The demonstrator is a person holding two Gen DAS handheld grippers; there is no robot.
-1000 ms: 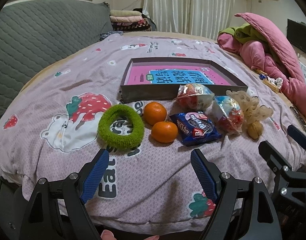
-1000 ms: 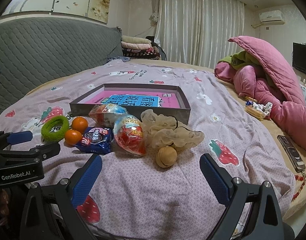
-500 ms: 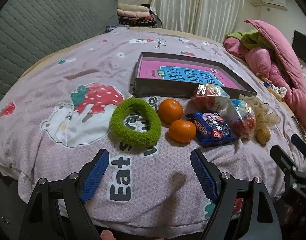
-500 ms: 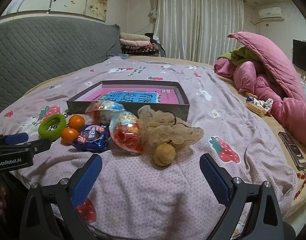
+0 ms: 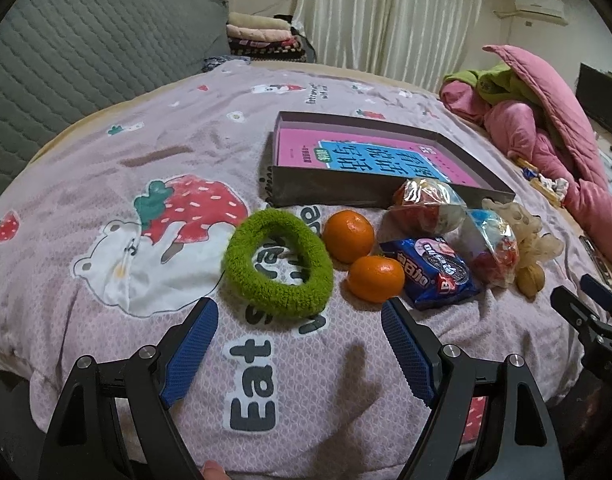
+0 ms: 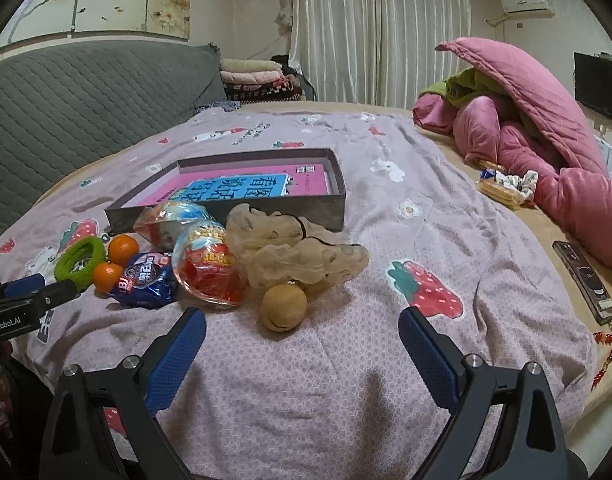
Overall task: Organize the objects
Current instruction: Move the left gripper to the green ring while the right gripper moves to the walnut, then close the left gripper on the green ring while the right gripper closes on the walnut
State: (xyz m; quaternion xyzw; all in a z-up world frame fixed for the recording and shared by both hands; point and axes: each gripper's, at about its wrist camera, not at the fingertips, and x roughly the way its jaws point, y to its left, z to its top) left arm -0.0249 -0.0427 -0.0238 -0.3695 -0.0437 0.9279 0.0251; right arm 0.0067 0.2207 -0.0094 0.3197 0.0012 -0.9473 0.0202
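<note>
On the bed lie a green fuzzy ring (image 5: 278, 264), two oranges (image 5: 347, 235) (image 5: 375, 278), a blue cookie pack (image 5: 435, 272), two clear-wrapped red snacks (image 5: 425, 206) (image 5: 493, 246), a beige scrunchie (image 6: 294, 252) and a walnut (image 6: 284, 306). A dark shallow box (image 5: 369, 196) holding a pink book stands behind them. My left gripper (image 5: 298, 316) is open and empty, just short of the green ring. My right gripper (image 6: 302, 326) is open and empty, just short of the walnut.
A pile of pink bedding (image 6: 537, 120) lies at the right. A phone (image 6: 583, 276) and a biscuit pack (image 6: 501, 190) lie near the right edge. A grey quilted headboard (image 6: 86, 92) stands at the left. The bed's near edge is under both grippers.
Both grippers have moved forward toward the objects; the left one has closed in on the green ring and oranges. Nothing on the bed has moved.
</note>
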